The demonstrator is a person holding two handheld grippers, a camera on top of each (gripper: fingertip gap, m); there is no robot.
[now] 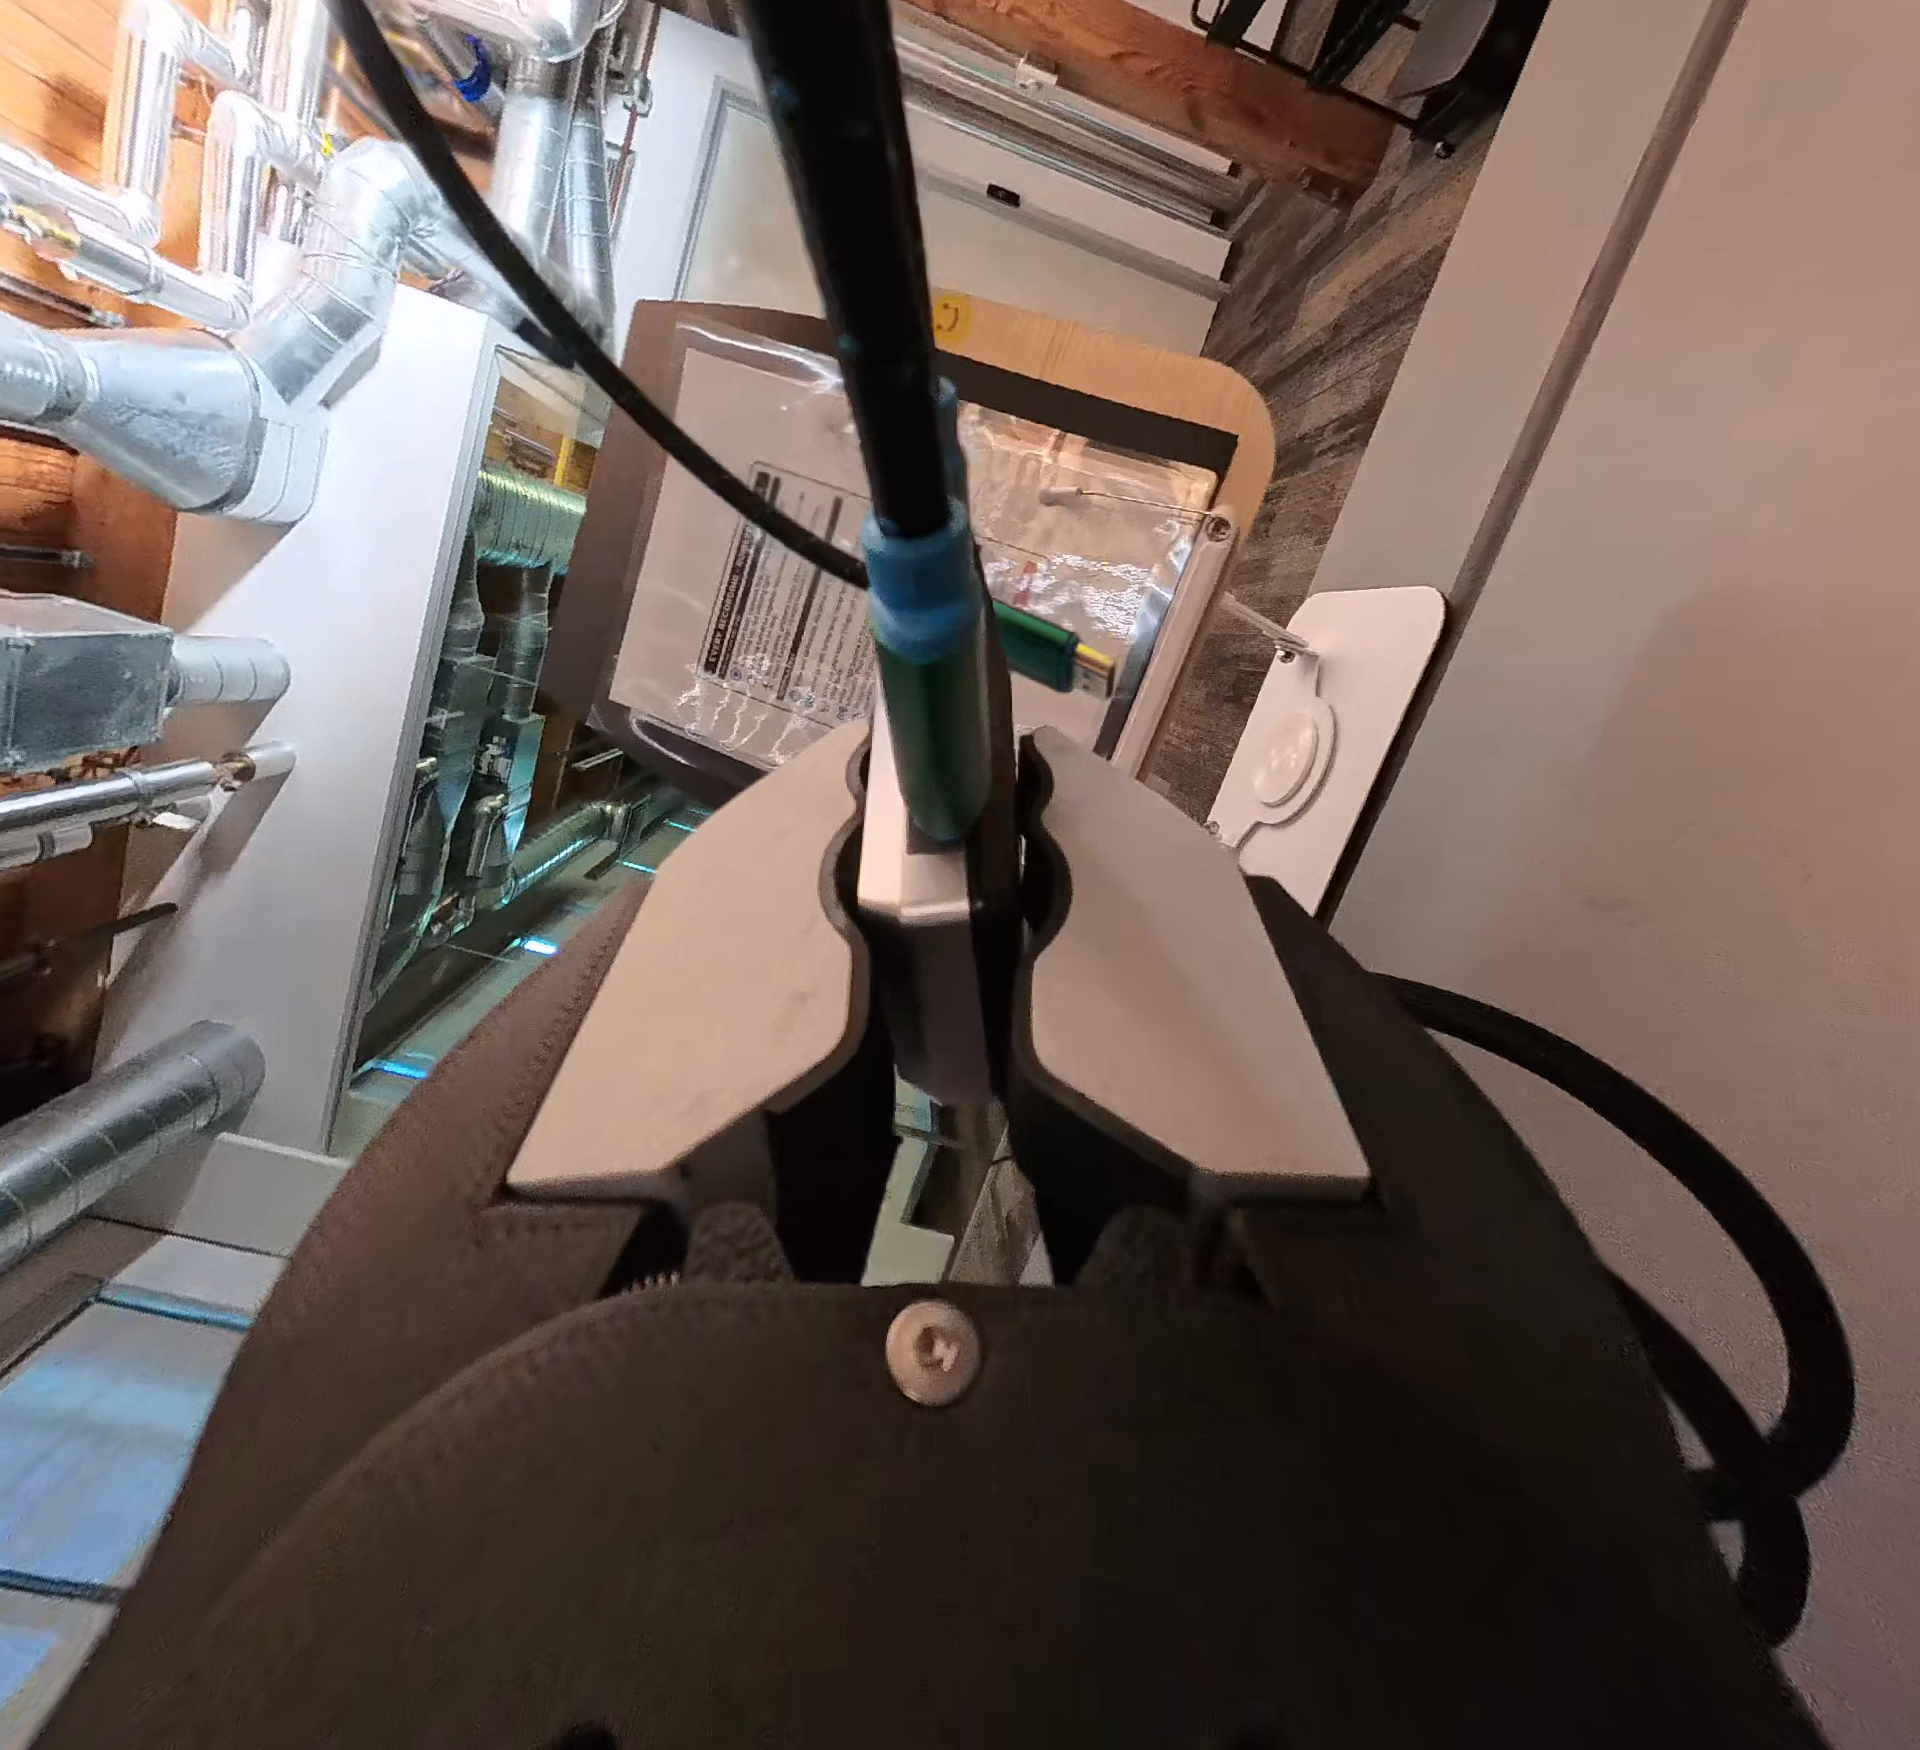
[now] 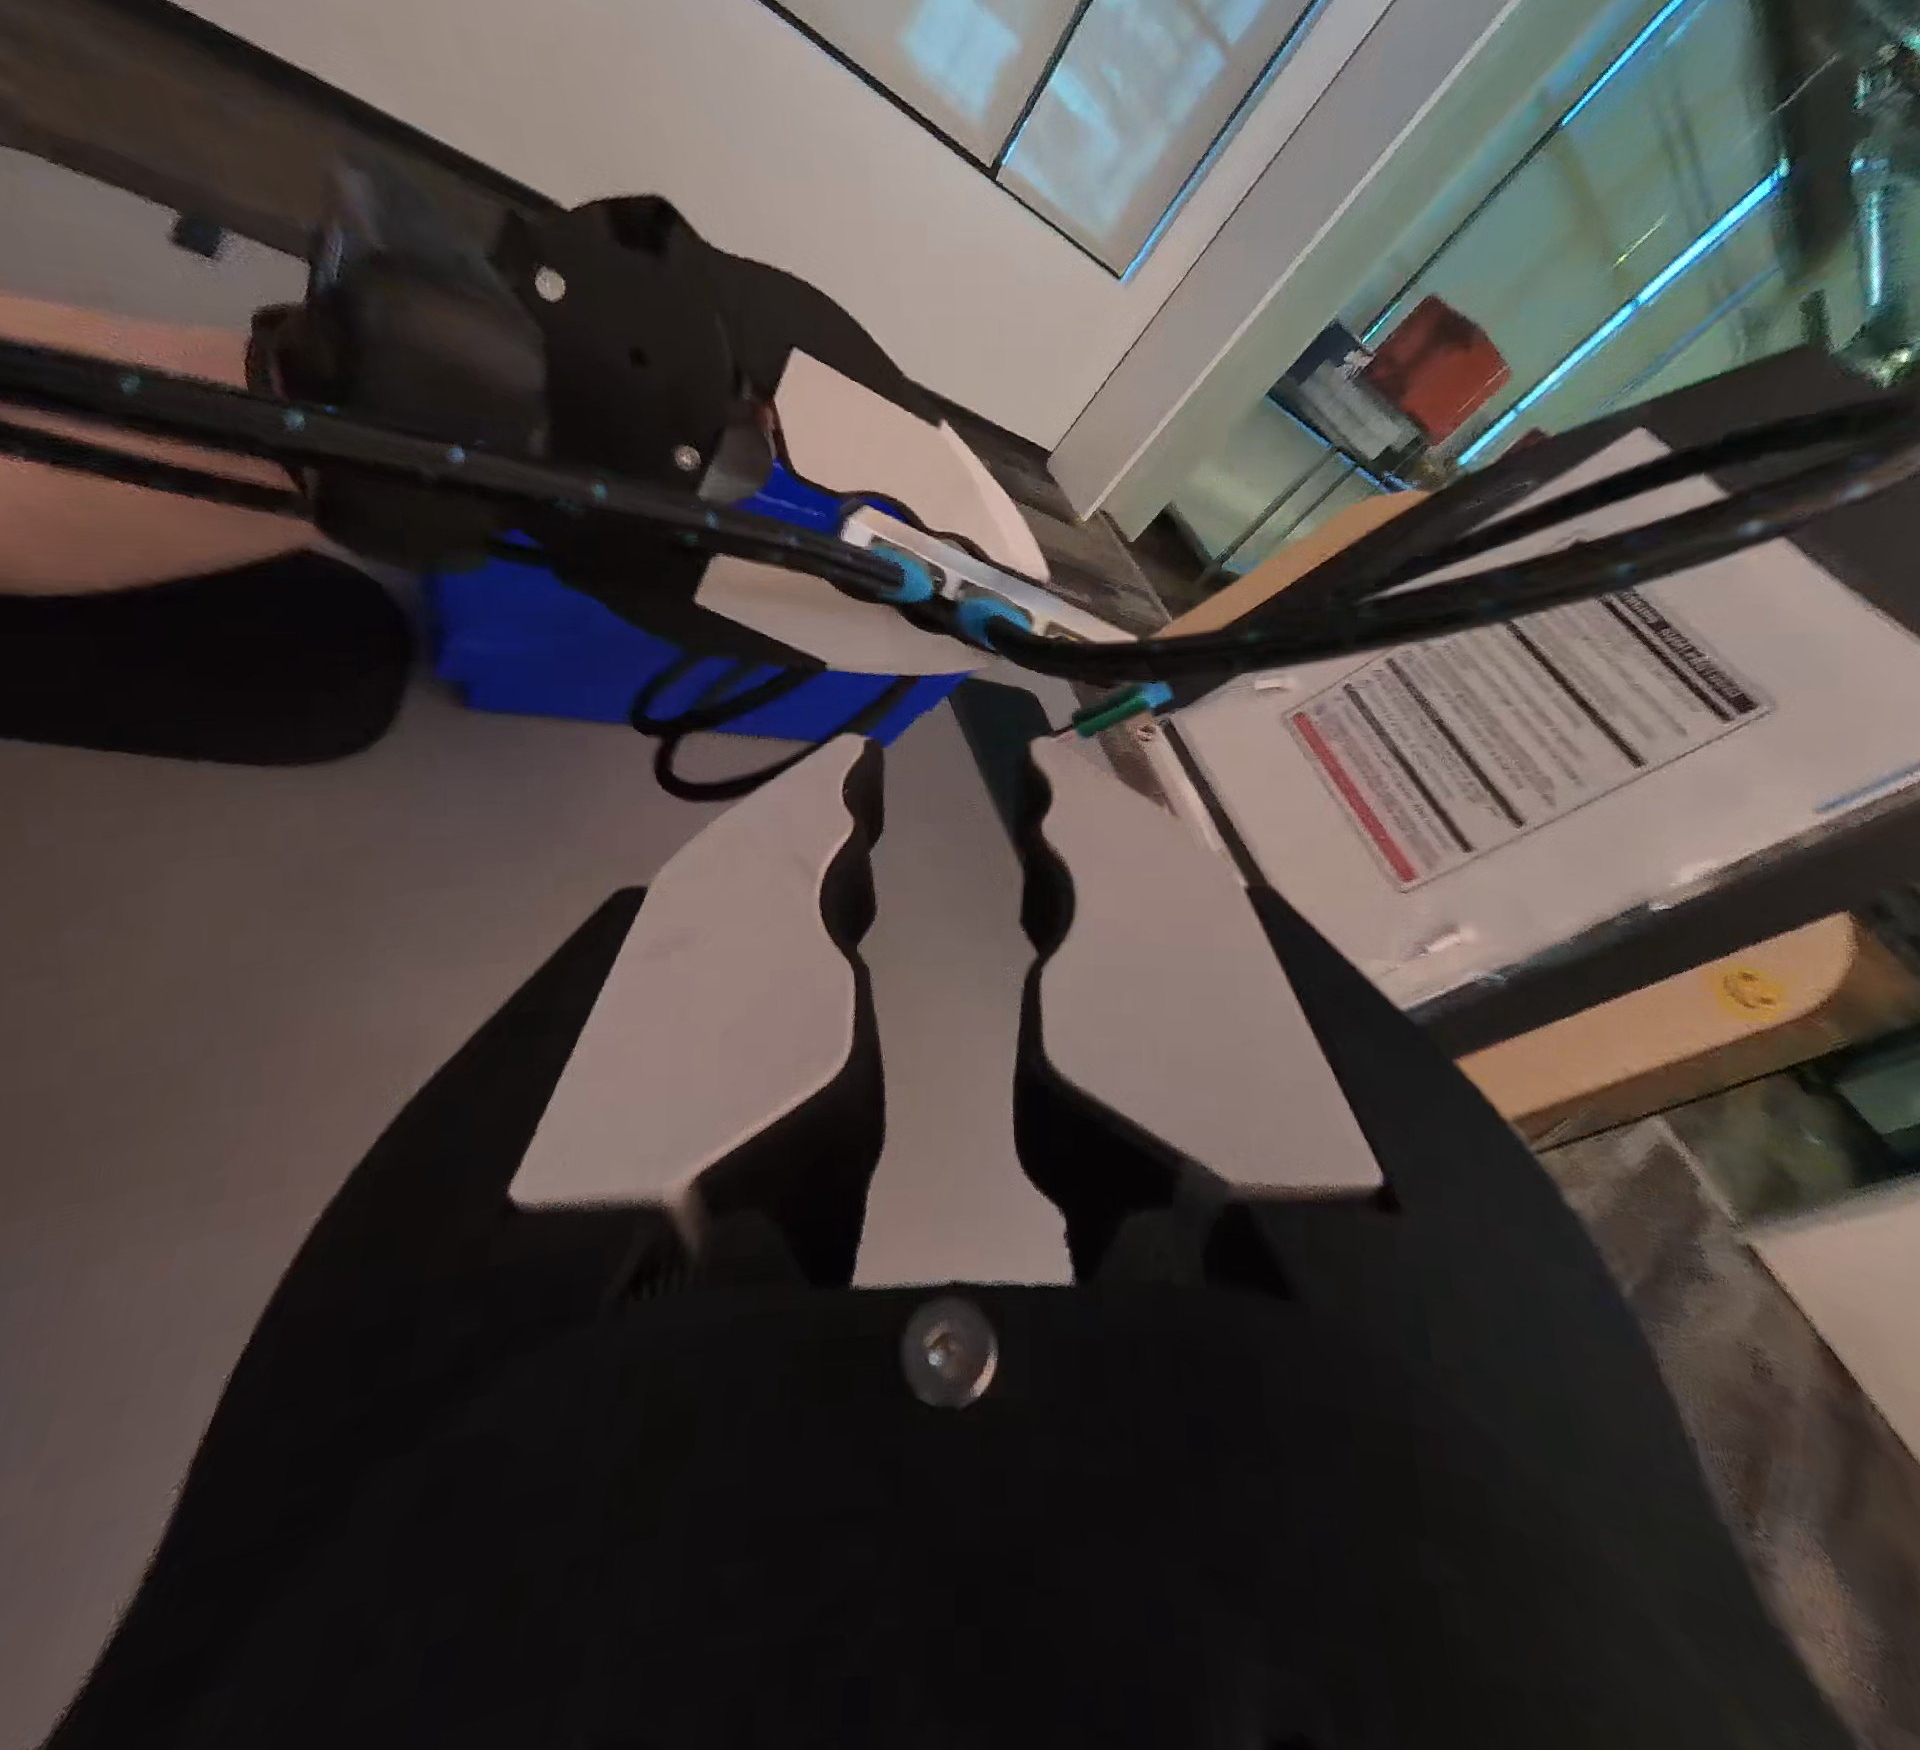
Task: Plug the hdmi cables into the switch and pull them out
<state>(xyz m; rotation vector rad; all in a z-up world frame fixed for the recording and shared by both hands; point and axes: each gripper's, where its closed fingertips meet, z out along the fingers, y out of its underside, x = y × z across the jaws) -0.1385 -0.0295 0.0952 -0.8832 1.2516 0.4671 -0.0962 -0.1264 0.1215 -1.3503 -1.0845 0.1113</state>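
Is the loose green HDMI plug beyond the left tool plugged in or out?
Out. The loose green plug hangs free, its gold tip bare, apart from the silver switch.

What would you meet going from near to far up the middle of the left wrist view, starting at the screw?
Screw → silver switch held between the fingers → green plug → blue collar → black cable.
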